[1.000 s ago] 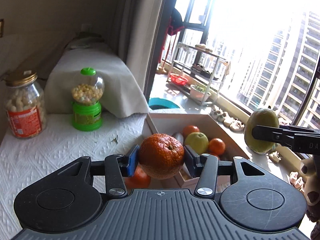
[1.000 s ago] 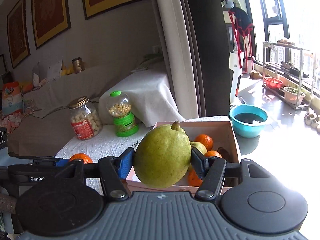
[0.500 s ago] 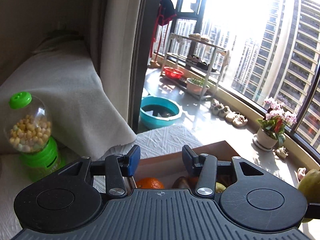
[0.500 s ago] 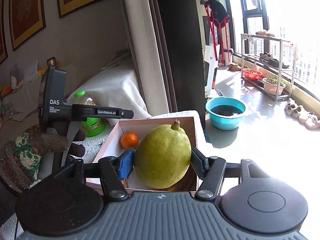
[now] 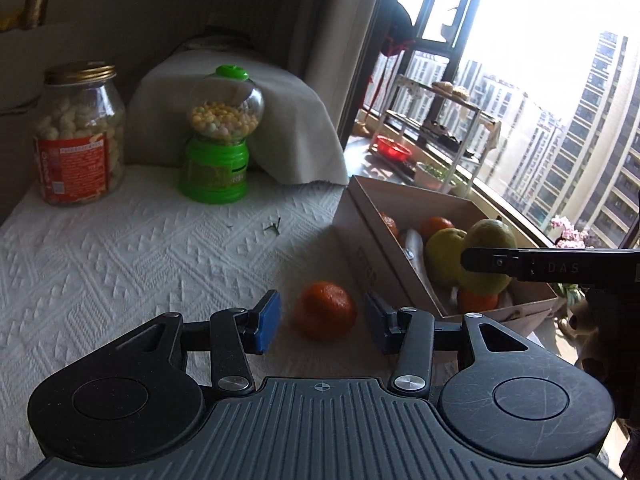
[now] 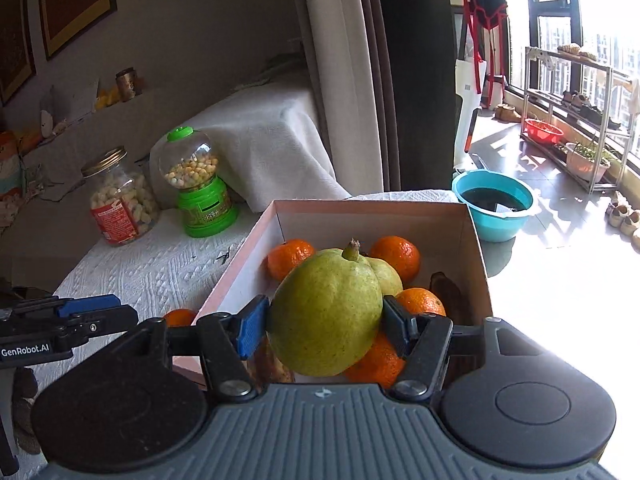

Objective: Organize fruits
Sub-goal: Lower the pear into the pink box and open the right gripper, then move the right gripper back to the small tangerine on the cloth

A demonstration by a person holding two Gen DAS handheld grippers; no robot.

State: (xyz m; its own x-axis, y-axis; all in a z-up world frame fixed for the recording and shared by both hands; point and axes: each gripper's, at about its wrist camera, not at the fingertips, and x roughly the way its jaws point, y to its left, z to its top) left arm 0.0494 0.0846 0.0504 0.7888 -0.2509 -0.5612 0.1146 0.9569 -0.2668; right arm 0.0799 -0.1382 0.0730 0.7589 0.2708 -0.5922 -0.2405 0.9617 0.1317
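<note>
A pink cardboard box (image 6: 476, 236) on the white tablecloth holds several oranges and a yellow-green fruit; it also shows in the left wrist view (image 5: 360, 236). My right gripper (image 6: 324, 320) is shut on a green pear (image 6: 326, 312) and holds it over the box's near end; the pear shows in the left wrist view (image 5: 490, 234). My left gripper (image 5: 322, 318) is open, its pads apart on either side of an orange (image 5: 328, 310) that lies on the cloth left of the box. That orange peeks out in the right wrist view (image 6: 180, 316).
A green candy dispenser (image 5: 220, 136) and a glass snack jar (image 5: 78, 136) stand at the back of the table. A cloth-covered object (image 5: 256, 92) sits behind them. A teal basin (image 6: 494, 204) is on the floor beyond the table edge, by the window.
My left gripper dropped its orange into the box, then swung back low over the table to straddle another orange. My right gripper lowered the pear over the box.
</note>
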